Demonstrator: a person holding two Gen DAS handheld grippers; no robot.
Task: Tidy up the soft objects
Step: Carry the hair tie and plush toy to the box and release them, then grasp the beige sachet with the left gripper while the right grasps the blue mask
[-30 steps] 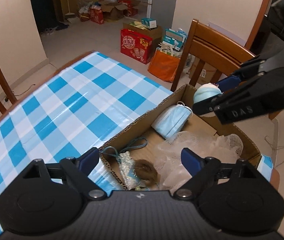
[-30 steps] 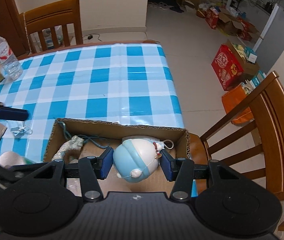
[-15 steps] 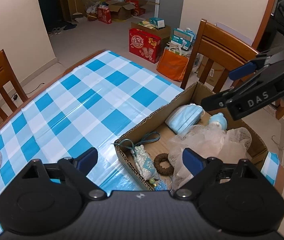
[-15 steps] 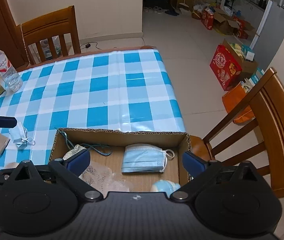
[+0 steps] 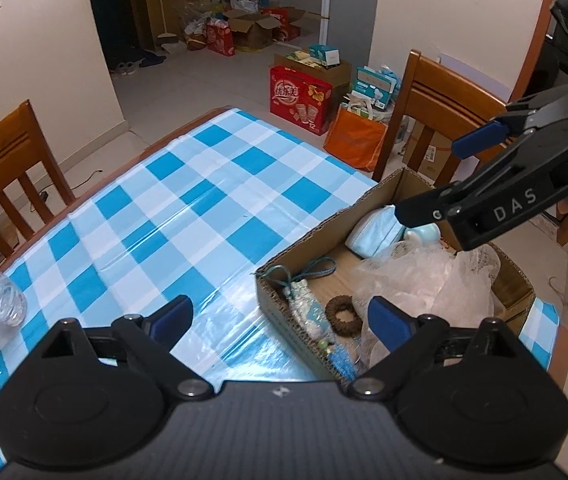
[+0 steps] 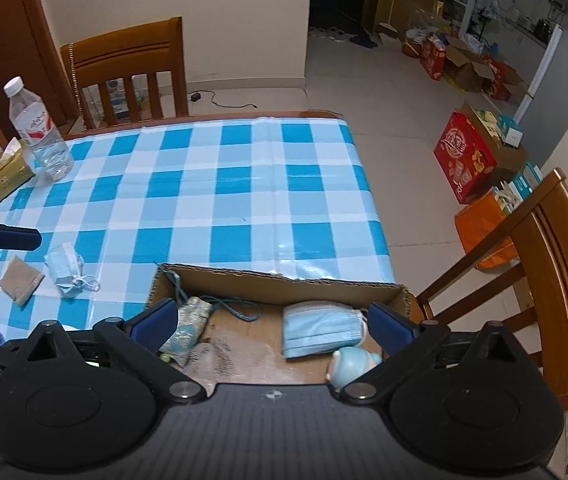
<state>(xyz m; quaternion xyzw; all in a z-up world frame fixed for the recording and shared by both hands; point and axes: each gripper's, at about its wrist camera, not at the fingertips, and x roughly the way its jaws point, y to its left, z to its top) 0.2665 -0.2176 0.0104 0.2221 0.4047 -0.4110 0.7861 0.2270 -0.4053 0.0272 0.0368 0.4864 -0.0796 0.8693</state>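
Note:
A cardboard box sits at the checked table's corner. It holds a blue face mask, a pale blue soft toy, white netting, a brown hair ring and a pouch with a teal cord. My right gripper hangs open above the box with nothing between its fingers. My left gripper hovers over the box's near-left wall. Its jaws are opening and are empty. A second mask lies on the cloth left of the box.
A brown card lies beside the loose mask. A water bottle and a tissue pack stand at the table's far left. Wooden chairs flank the table. Boxes and bags crowd the floor beyond.
My right gripper opened and let go of the pale blue toy, which now lies in the box beside the mask. Both grippers have lifted back from the box.

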